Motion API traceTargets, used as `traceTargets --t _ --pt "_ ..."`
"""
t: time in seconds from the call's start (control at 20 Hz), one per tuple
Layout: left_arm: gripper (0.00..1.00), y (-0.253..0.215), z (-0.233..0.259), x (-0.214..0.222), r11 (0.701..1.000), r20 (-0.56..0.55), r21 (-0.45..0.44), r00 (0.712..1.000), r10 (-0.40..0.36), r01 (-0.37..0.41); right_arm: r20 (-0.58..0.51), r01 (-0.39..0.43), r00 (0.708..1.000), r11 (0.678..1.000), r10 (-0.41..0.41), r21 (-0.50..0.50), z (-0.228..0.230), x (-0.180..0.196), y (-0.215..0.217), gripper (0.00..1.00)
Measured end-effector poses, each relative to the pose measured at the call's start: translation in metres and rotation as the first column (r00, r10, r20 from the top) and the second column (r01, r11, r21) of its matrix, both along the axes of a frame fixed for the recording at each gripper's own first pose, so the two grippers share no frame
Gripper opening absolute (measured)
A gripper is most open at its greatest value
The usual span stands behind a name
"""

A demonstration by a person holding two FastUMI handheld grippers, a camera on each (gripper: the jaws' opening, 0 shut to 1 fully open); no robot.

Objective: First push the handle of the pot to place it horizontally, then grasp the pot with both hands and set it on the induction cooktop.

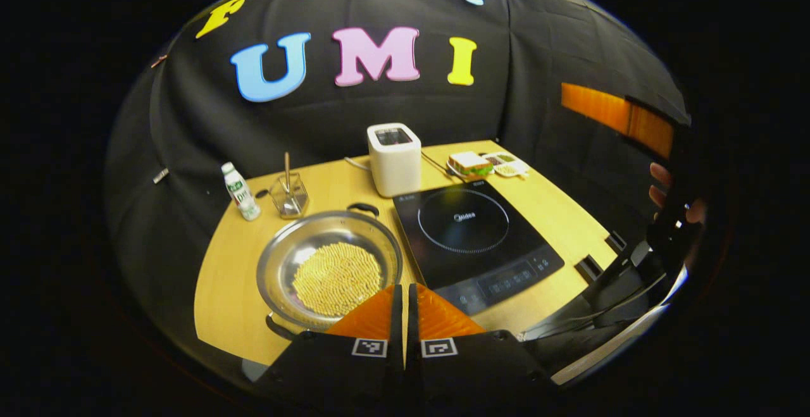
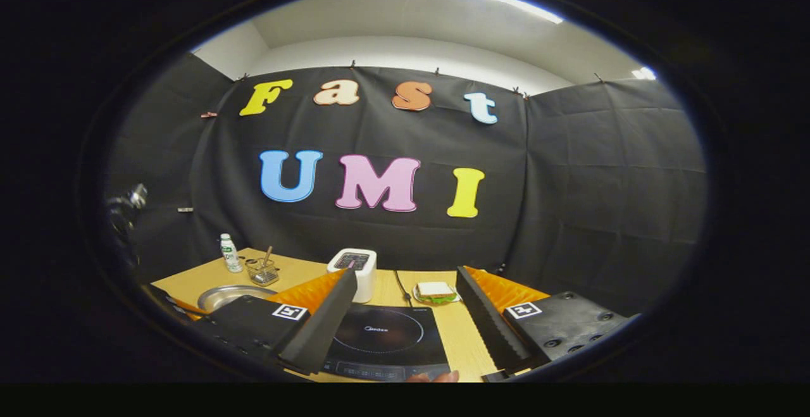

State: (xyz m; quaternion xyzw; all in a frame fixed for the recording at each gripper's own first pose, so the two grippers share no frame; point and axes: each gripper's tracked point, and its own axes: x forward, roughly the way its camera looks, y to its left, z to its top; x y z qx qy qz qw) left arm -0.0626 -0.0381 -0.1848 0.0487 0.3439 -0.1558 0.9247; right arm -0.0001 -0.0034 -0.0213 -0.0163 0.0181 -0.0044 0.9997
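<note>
Left gripper view first: we see the pot [image 1: 330,270] on the table [image 1: 234,316], just left of the cooktop [image 1: 474,240], with pale yellow stuff in it. Its two loop handles sit on a near-far line: far handle [image 1: 364,208] at the back rim, toward the toaster [image 1: 394,159]; near handle [image 1: 280,329] at the front rim, toward us. So the handle axis runs roughly front to back beside the cooktop, not side to side; we judge the push is not yet done.

Our left gripper [image 1: 405,312] hangs above the pot's near-right rim, fingers pressed together, nothing between them. The near handle lies just down-left of the tips. This hand is clearly the nearer one to the pot.

Right gripper view: the right gripper [image 2: 405,325] is spread wide, holding nothing, above the cooktop [image 2: 383,341]. The pot [image 2: 234,295] lies off to the left of the cooktop, well apart from these fingers. A bottle [image 1: 240,192] stands behind the pot.

We reckon the left does the handle push.
</note>
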Motion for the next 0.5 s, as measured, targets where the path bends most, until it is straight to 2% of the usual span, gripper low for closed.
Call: traceTargets --t 0.05,0.15,0.35,0.5 --pt "0.05 0.003 -0.011 -0.005 1.000 -0.047 -0.006 0.999 -0.004 0.004 -0.005 0.001 1.000 1.000 0.000 0.003 -0.002 0.000 0.000 0.99" --pt "0.05 0.012 -0.031 -0.014 1.000 -0.133 -0.030 0.991 0.002 -0.006 -0.012 0.004 1.000 1.000 -0.004 0.005 -0.005 0.000 0.000 0.96" --pt "0.05 0.041 -0.056 -0.017 0.999 -0.223 -0.022 0.974 0.030 -0.036 -0.013 0.009 1.000 1.000 -0.009 0.005 -0.005 0.002 -0.001 0.98" --pt "0.05 0.058 -0.075 -0.019 0.999 -0.312 -0.033 0.950 0.019 -0.031 -0.019 0.010 1.000 1.000 -0.010 0.003 -0.008 0.000 -0.002 0.98"
